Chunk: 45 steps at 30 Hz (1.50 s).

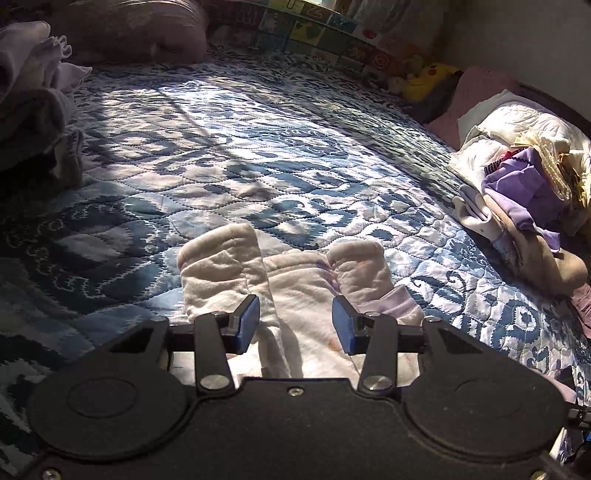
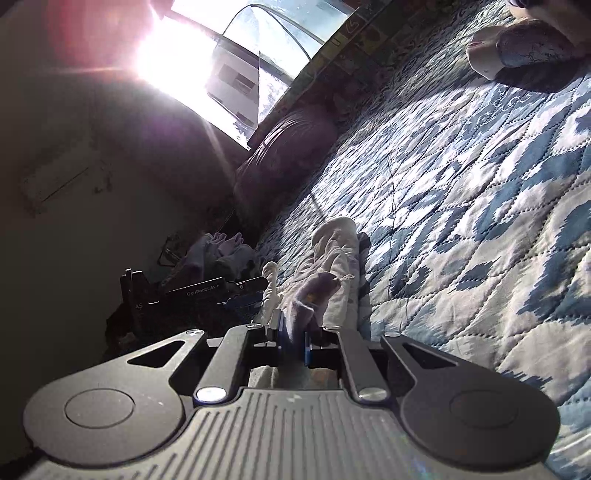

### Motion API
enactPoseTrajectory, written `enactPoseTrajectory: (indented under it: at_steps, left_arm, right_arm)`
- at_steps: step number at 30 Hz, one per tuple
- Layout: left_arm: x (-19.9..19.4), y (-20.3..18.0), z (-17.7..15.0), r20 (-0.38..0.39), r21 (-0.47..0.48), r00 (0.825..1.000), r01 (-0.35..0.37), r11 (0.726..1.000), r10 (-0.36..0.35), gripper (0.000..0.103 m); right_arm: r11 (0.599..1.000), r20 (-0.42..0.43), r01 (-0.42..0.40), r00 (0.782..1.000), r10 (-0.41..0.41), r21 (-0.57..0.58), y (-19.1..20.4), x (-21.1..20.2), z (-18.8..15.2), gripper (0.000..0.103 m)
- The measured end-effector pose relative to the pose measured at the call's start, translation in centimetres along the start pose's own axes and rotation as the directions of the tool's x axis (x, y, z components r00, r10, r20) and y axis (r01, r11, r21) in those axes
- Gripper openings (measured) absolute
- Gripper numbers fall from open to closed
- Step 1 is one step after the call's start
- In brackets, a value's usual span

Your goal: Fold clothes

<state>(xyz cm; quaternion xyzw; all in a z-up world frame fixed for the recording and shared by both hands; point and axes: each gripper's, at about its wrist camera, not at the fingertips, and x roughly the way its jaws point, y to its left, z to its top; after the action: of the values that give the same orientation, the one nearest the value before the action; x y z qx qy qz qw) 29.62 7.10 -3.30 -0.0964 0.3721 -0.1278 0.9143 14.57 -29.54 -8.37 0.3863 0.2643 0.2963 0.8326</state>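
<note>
garment: small white quilted cotton baby garment at lower centre, lying on blue-white patterned quilted bed cover
left gripper: fingers spread, nothing in them, I hover over cloth
right gripper: fingers clenched on a pale lilac fold
handling: I judge light, soft, floppy; pinch hems or corners

A bed is covered by a blue-and-white quilted bedspread, dappled with sunlight. A colourful patchwork panel runs along its far edge below a bright window. A plain wall is seen beyond, and a purple pillow lies at the head.
</note>
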Motion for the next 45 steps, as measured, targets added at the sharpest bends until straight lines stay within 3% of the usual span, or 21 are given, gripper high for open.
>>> enactPoseTrajectory:
  at_steps: [5, 13, 18, 20, 22, 26, 30, 35, 41, 45]
  left_arm:
    - [2.3, 0.7, 0.2, -0.014, 0.041, 0.996, -0.088, 0.995, 0.088, 0.013]
    - [5.8, 1.8, 0.6, -0.034, 0.100, 0.976, -0.213, 0.972, 0.217, 0.010]
    - [4.8, 2.0, 1.3, -0.075, 0.097, 0.981, -0.171, 0.980, 0.179, 0.011]
    - [2.4, 1.3, 0.9, -0.022, 0.095, 0.986, -0.161, 0.982, 0.163, 0.016]
    - [-1.1, 1.1, -0.6, 0.040, 0.067, 0.991, -0.131, 0.989, 0.129, 0.016]
    - [-5.0, 0.1, -4.7, 0.067, 0.058, 0.995, -0.082, 0.995, 0.078, 0.016]
    - [-8.8, -1.0, -8.9, 0.088, 0.054, 0.996, -0.030, 0.998, 0.025, 0.016]
    - [-13.2, -2.5, -14.0, 0.111, 0.053, 0.993, 0.032, 0.998, -0.038, 0.016]
    - [-13.3, -4.0, -17.4, 0.092, 0.041, 0.995, 0.043, 0.998, -0.046, 0.016]
    - [-13.1, -4.3, -19.1, 0.054, 0.043, 0.998, 0.040, 0.998, -0.043, 0.016]
  right_arm:
    - [1.000, -0.001, 0.005, 1.000, -0.005, 0.002, -0.1, 0.0, 0.0, 0.012]
    - [1.000, -0.006, 0.026, 1.000, -0.025, 0.007, -0.4, 0.3, 0.1, 0.012]
    - [1.000, 0.022, 0.004, 1.000, -0.004, 0.008, -0.2, -0.1, 0.1, 0.012]
    - [1.000, 0.029, 0.000, 1.000, 0.000, 0.007, -0.1, -0.4, 0.0, 0.012]
    - [1.000, 0.041, -0.009, 0.999, 0.009, 0.005, 0.0, -0.6, -0.1, 0.012]
    - [0.997, 0.117, -0.079, 0.990, 0.080, -0.014, 0.7, -1.5, 0.1, 0.012]
    - [0.995, 0.176, -0.104, 0.979, 0.101, 0.008, 0.4, -2.1, 0.7, 0.012]
    - [0.997, 0.207, -0.062, 0.977, 0.050, 0.052, -0.8, -1.9, 0.9, 0.012]
    - [0.996, 0.220, -0.059, 0.975, 0.044, 0.065, -1.3, -1.7, 1.0, 0.012]
    - [0.995, 0.172, 0.074, 0.981, -0.084, 0.065, -1.8, -0.8, 0.8, 0.011]
